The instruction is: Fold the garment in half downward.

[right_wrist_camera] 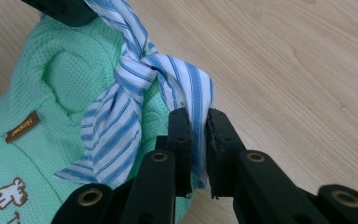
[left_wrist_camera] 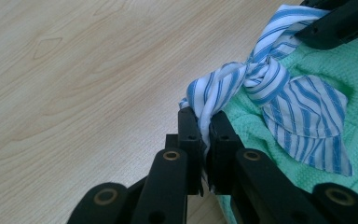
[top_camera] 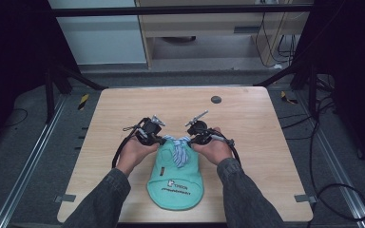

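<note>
A mint-green knitted garment (top_camera: 176, 178) lies flat near the table's front edge, with a printed logo toward me. At its far end a blue-and-white striped collar (top_camera: 178, 145) is tied in a knot (left_wrist_camera: 261, 74). My left gripper (top_camera: 162, 140) is shut on the collar's left end (left_wrist_camera: 205, 100). My right gripper (top_camera: 191, 140) is shut on the collar's right end (right_wrist_camera: 198, 100). The two grippers face each other across the knot (right_wrist_camera: 140, 60), and the striped cloth runs taut between them. A loose striped tail (right_wrist_camera: 107, 140) hangs over the green knit (right_wrist_camera: 51, 84).
The light wooden table (top_camera: 123, 109) has bare room to the left, right and far side. A small dark round disc (top_camera: 216, 99) sits near the far edge. Black cables (top_camera: 123, 147) trail from both grippers. Metal rails and floor cables border the table.
</note>
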